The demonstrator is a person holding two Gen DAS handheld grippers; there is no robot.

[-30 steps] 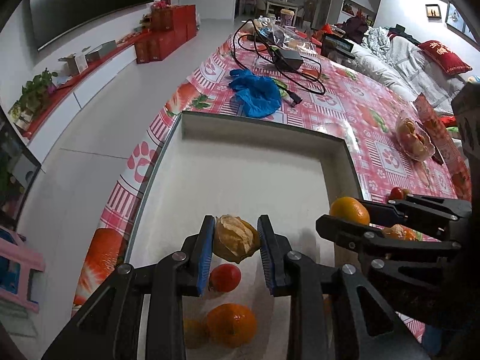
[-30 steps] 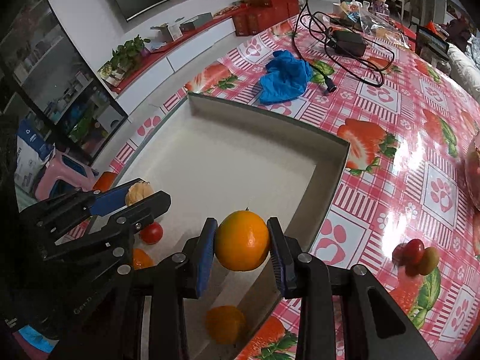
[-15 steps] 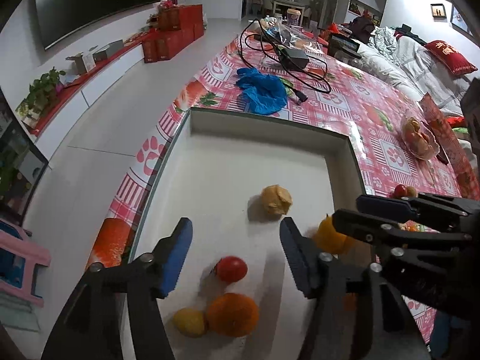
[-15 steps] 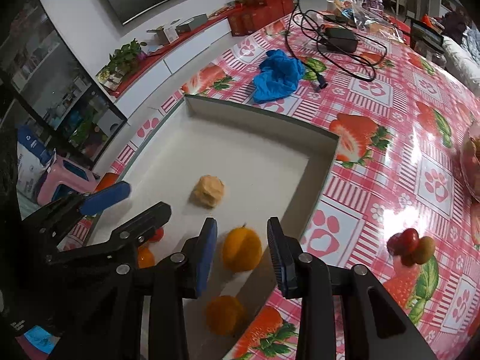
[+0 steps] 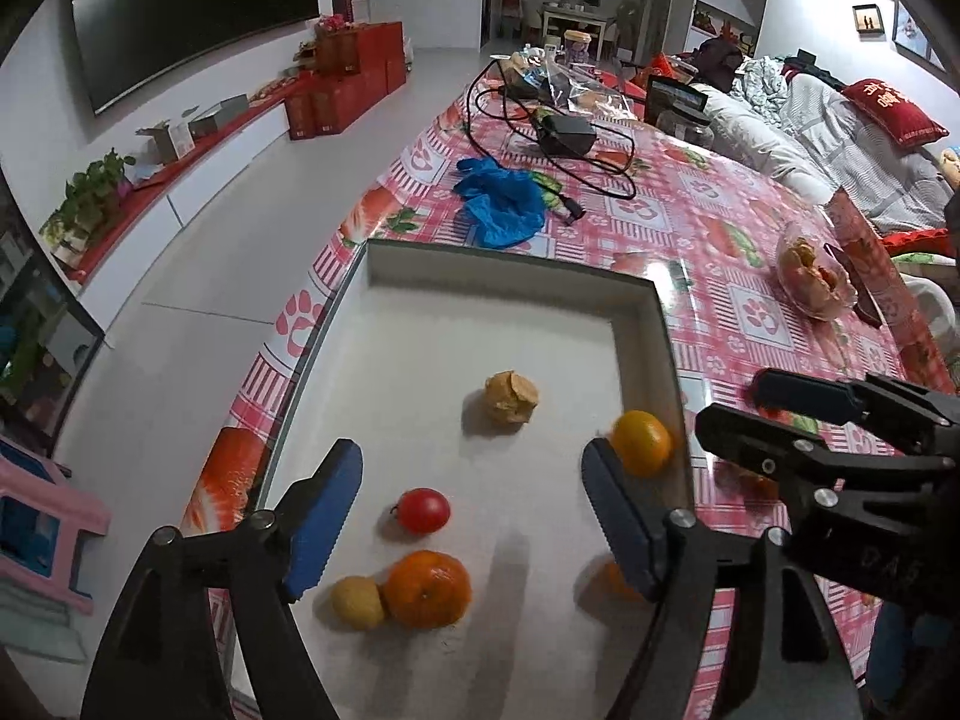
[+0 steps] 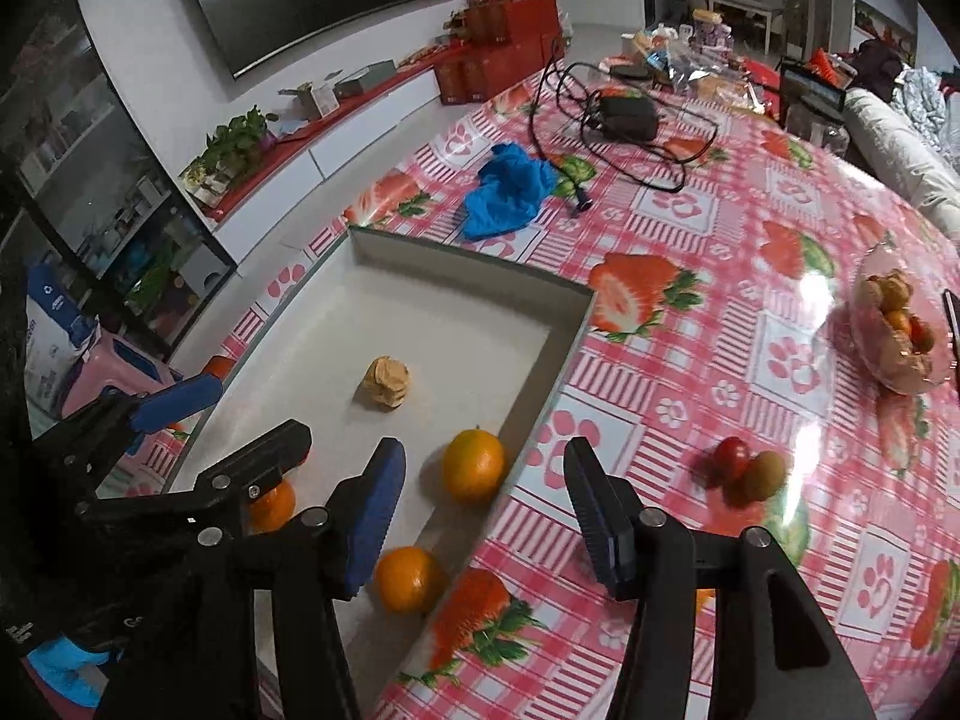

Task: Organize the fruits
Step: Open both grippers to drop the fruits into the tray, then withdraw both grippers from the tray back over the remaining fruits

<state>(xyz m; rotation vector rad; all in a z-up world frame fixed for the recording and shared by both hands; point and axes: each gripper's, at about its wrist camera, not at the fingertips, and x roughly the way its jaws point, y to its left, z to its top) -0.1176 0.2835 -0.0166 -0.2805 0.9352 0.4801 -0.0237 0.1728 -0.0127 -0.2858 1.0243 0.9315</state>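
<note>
Both the left gripper (image 5: pixel 471 504) and right gripper (image 6: pixel 480 501) were opening, empty, above the fruit-holding tray (image 5: pixel 510 276).

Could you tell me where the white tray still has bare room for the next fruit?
The tray's far half is bare, between its far wall and the peeled fruit. The near end is crowded: tomato, mandarin, lemon, and an orange against the right wall.

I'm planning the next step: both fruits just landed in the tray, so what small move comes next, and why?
Probably swing the right hand-held gripper, jaws opening and empty, toward the two small fruits lying loose on the tablecloth right of the tray. They appear to be the nearest fruits outside it.
</note>
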